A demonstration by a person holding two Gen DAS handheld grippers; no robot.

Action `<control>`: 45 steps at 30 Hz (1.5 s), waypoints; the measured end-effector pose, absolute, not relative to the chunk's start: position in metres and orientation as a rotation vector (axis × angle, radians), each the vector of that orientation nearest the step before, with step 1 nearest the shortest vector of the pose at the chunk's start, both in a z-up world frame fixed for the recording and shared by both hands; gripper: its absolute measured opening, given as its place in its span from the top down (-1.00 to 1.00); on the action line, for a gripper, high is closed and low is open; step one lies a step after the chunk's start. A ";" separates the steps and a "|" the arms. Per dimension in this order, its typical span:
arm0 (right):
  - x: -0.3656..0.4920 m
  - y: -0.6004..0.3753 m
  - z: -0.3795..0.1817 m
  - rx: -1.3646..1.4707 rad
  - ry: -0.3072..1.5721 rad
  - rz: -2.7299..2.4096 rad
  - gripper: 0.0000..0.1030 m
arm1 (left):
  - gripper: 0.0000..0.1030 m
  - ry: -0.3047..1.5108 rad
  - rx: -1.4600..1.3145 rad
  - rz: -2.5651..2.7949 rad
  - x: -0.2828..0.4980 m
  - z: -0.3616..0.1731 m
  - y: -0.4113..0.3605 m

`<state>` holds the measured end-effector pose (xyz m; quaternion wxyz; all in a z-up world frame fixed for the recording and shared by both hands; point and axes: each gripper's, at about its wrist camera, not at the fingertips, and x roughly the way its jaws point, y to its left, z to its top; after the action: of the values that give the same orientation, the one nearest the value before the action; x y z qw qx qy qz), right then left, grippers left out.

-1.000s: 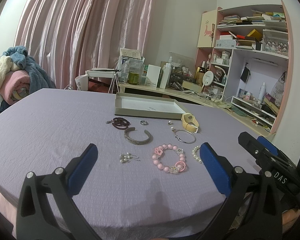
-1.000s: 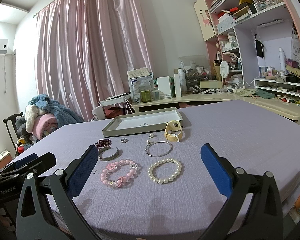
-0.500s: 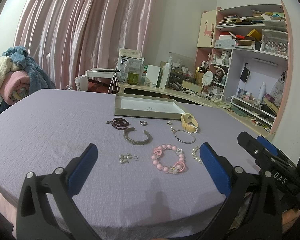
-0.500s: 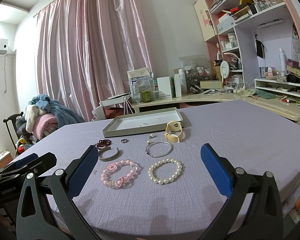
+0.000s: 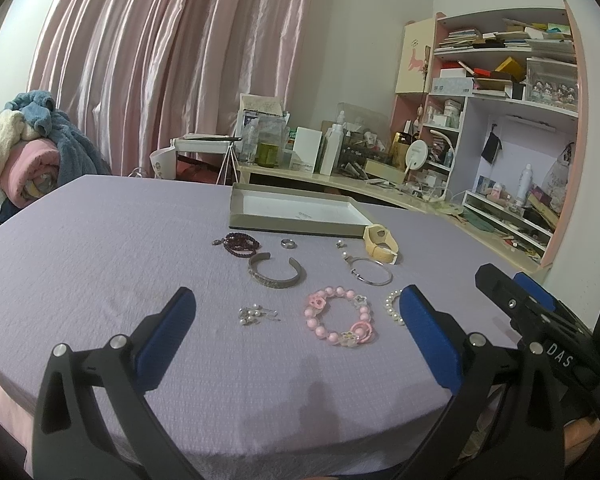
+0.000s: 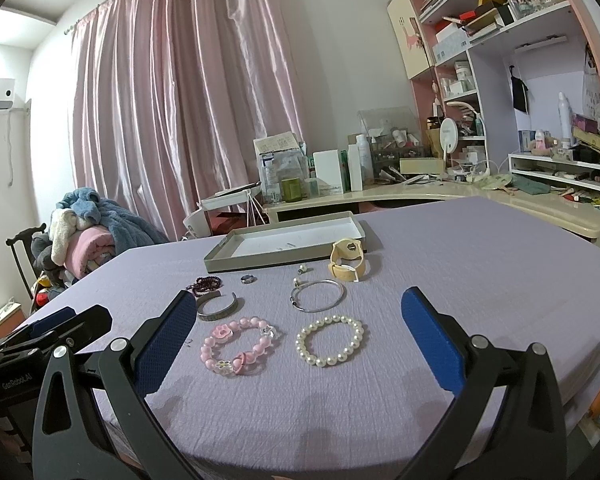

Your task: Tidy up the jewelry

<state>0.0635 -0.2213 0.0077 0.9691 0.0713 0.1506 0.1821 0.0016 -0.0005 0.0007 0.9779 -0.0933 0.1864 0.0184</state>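
Nothing has gone into the tray (image 6: 260, 258) yet; it sits at the far side of the purple-covered worktop (image 6: 460, 280) with only a faint small item or mark on its white floor, too small to tell. The jewelry lies loose in front of it. Nearest are the pink bead bracelet (image 6: 240, 346) and, just to its right, the pearl bracelet (image 6: 330, 340). Behind them are the silver cuff (image 6: 217, 307) on the left and the thin wire bangle (image 6: 318, 295) on the right. Farther back lie the dark bead bracelet (image 6: 208, 284), a small ring (image 6: 248, 279), a tiny stud (image 6: 304, 269) and the cream watch strap (image 6: 346, 266), which sits just beside the tray's near right corner. A cluster of pearl earrings (image 5: 256, 314) lies at the near left.

All of it looks light. The beaded bracelets are probably strung loosely, so they would sag and roll; pinching across one side of the loop seems safest. The cuff and bangle are stiff, smooth metal and likely slippery, best taken across the band. The ring, stud and earrings are small enough to slip out of a pinch.

The left gripper (image 5: 296, 324) and the right gripper (image 6: 296, 324) both hover above the near edge with jaws spread wide, holding and touching nothing.
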 end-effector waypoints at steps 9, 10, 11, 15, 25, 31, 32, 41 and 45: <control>0.078 -0.219 -0.003 0.138 0.348 0.351 -0.97 | -0.97 0.412 -0.202 0.051 0.012 -0.012 0.008; 0.082 -0.219 -0.005 0.137 0.365 0.346 -0.97 | -0.97 0.419 -0.203 0.055 0.014 -0.014 0.009; 0.084 -0.219 -0.007 0.136 0.376 0.342 -0.97 | -0.97 0.427 -0.205 0.060 0.016 -0.015 0.011; 0.103 -0.213 -0.019 0.102 0.467 0.313 -0.97 | -0.97 0.469 -0.215 0.082 0.026 -0.022 0.019; 0.157 -0.212 -0.038 0.105 0.686 0.281 -0.57 | -0.97 0.610 -0.215 0.121 0.057 -0.040 0.040; 0.170 -0.208 -0.041 0.091 0.748 0.281 -0.44 | -0.97 0.661 -0.179 0.137 0.069 -0.043 0.043; 0.171 -0.208 -0.041 0.087 0.751 0.278 -0.39 | -0.97 0.667 -0.177 0.139 0.072 -0.043 0.043; 0.178 -0.206 -0.045 0.003 0.788 0.212 0.48 | -0.97 0.705 -0.170 0.135 0.085 -0.044 0.044; 0.177 -0.208 -0.044 -0.014 0.789 0.240 0.80 | -0.90 0.722 -0.162 0.133 0.091 -0.045 0.042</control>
<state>0.1772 -0.2081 -0.0440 0.9162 -0.0066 0.3834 0.1165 0.0912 0.0419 -0.0452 0.9302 -0.0790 0.3524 0.0650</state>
